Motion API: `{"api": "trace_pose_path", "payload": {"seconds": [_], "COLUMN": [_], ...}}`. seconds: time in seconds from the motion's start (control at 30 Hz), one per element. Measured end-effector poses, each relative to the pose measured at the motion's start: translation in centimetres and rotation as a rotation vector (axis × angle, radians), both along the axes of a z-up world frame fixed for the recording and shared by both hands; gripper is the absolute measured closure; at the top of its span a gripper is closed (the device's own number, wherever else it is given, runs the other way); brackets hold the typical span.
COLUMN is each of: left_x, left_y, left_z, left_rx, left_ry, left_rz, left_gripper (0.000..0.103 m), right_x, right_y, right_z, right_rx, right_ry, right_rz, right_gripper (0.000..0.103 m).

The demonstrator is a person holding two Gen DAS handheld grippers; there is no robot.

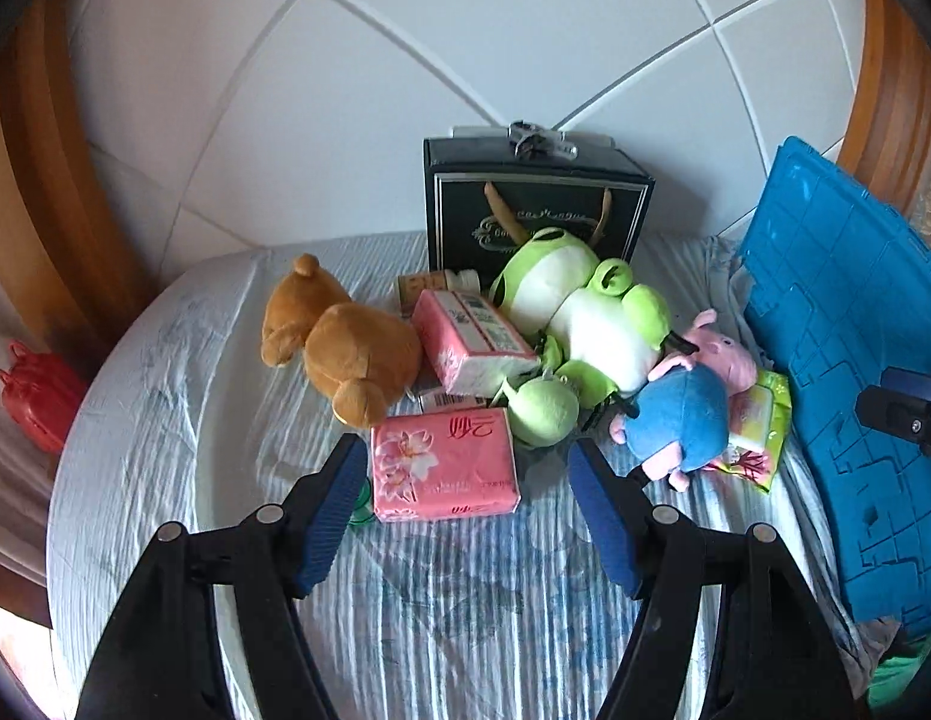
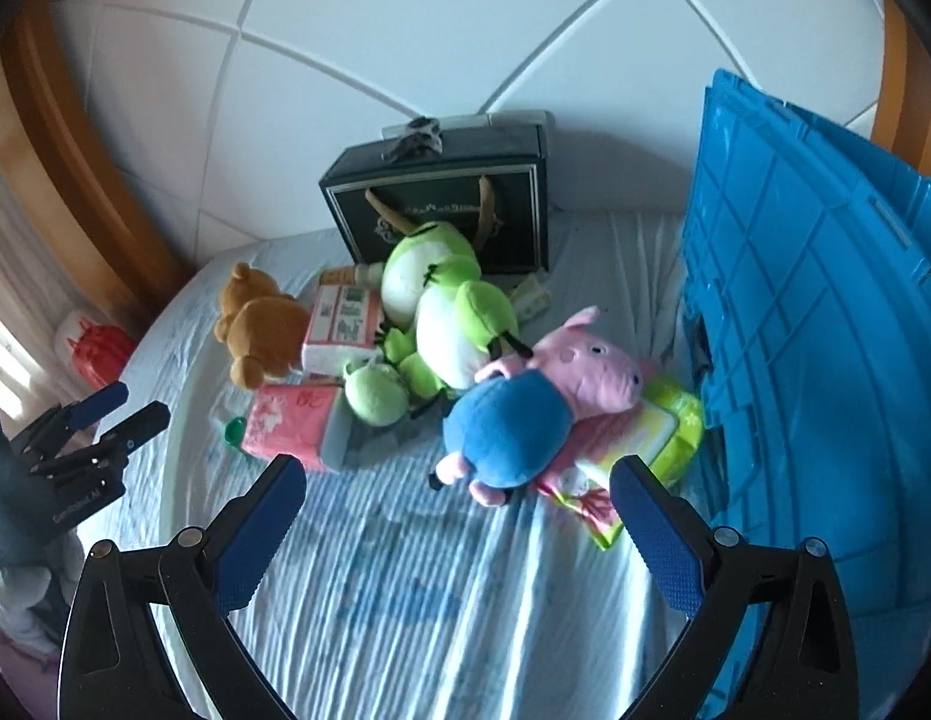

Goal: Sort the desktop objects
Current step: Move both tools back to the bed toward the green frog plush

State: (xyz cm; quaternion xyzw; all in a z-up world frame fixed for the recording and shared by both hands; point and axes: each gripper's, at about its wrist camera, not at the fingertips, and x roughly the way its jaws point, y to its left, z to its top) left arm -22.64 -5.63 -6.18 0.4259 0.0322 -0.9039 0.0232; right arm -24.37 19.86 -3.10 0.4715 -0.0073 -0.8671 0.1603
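A round table under a wrinkled blue-and-white striped cloth [image 1: 183,396] stands against a white tiled wall, and the clutter to be sorted lies heaped ahead of both tongs. Largest is the blue plastic crate [image 2: 795,324], tipped up on its side to the right of the right gripper [image 2: 459,516], whose jaws stand wide apart and hold nothing. Beyond the heap, far ahead of both tools, a black gift bag [image 1: 534,204] stands upright against the wall. Leaning on its front is the green frog plush [image 1: 585,306], and to the left of it, ahead and left of the left gripper [image 1: 468,486], lies the brown teddy bear [image 1: 345,348]. The pig plush [image 2: 525,408] in its blue top lies just ahead of the right gripper's open jaws, on top of a green wipes pack [image 2: 663,438]. The left gripper's jaws are also spread and empty, and the pink tissue pack [image 1: 444,465] lies flat just ahead between its fingertips, with a second pink tissue pack [image 1: 471,342] propped further on. These all look light. The plushes should squash, so a grip across the body would probably hold best; the tissue pack is likely soft with a slippery film, so it is probably best pinched across its short sides.
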Motion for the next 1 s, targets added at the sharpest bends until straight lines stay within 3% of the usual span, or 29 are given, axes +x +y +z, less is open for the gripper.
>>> {"api": "trace_pose_path", "payload": {"seconds": [0.17,0.33,0.6,0.63,0.67,0.7,0.8,0.93,1.0], "left_x": [-3.2,-7.8,-19.3,-20.4,-21.2,-21.6,-21.9,-19.6,-18.0], "left_y": [0.3,0.7,2.6,2.9,3.2,3.5,4.1,5.5,6.3], "left_z": [-4.4,-6.3,-7.8,-8.4,-9.0,-9.5,-11.3,-12.5,-13.2], "left_rx": [0.048,0.048,-0.054,-0.060,-0.063,-0.057,-0.012,0.010,0.059], "left_ry": [-0.084,-0.107,-0.087,-0.094,-0.105,-0.109,-0.143,-0.149,-0.194], "left_rz": [-0.004,-0.018,-0.127,-0.141,-0.152,-0.163,-0.197,-0.267,-0.296], "left_gripper": [0.034,0.034,0.034,0.034,0.034,0.034,0.034,0.034,0.034], "right_x": [-2.8,-7.0,-15.0,-16.1,-16.8,-17.6,-19.6,-19.1,-17.9], "right_y": [-0.3,-1.2,-4.3,-4.7,-5.0,-5.2,-4.8,-3.6,-3.4], "right_z": [-4.1,-6.3,-10.1,-11.0,-11.7,-12.4,-15.1,-15.9,-16.1], "right_rx": [0.025,0.038,0.020,0.019,0.029,0.040,-0.005,-0.094,-0.117], "right_ry": [-0.061,-0.088,-0.090,-0.096,-0.102,-0.106,-0.143,-0.165,-0.187], "right_rz": [-0.016,-0.026,-0.057,-0.053,-0.053,-0.058,-0.066,-0.064,-0.063], "right_gripper": [0.000,0.000,0.002,0.005,0.015,0.032,0.056,0.060,0.062]}}
